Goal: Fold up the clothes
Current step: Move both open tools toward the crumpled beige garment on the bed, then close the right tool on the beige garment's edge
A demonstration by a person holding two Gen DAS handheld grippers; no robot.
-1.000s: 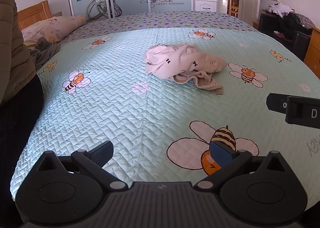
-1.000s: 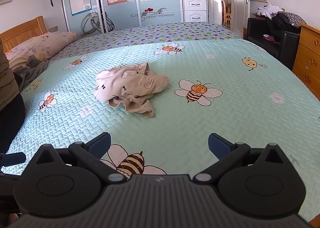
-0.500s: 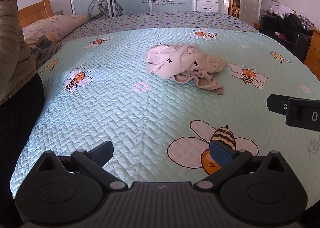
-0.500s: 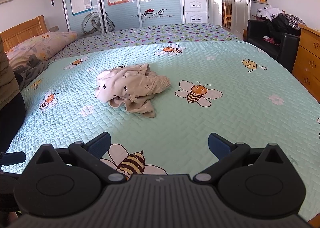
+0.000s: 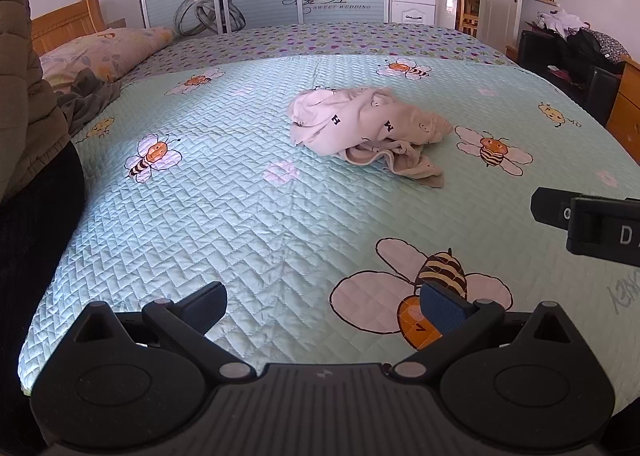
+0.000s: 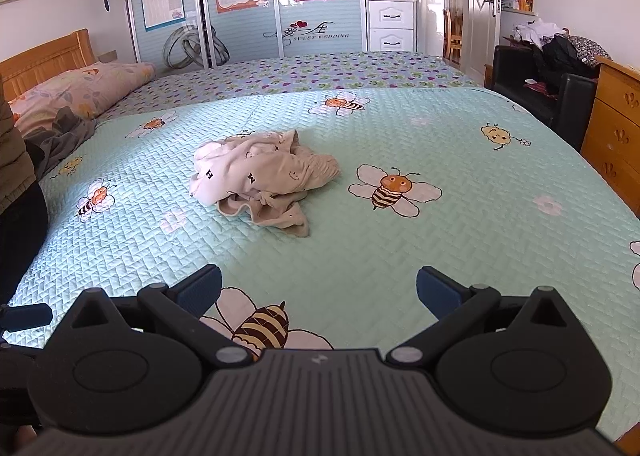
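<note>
Big bed [image 6: 460,216] fills room, green bee cover. Pillow [image 6: 76,92] at 10 o'clock by wood headboard [image 6: 44,56]. Blue wardrobe [image 6: 248,16] at 12. Door [image 6: 478,4] at 1. Black chair [image 6: 540,96], wood drawers [image 6: 616,128] at 3. Bright daylight.

The right gripper [image 6: 319,288] hangs over the near edge of a bed, its two blue-tipped fingers [image 6: 200,288] spread wide with nothing between them. The bed is covered by a pale green quilt [image 6: 460,240] printed with bees. A crumpled beige garment [image 6: 264,176] lies in a heap near the middle of the quilt, well apart from the fingers. A floral pillow [image 6: 80,92] sits far left by a wooden headboard [image 6: 44,56]. A wooden dresser [image 6: 616,128] stands at the right.
</note>
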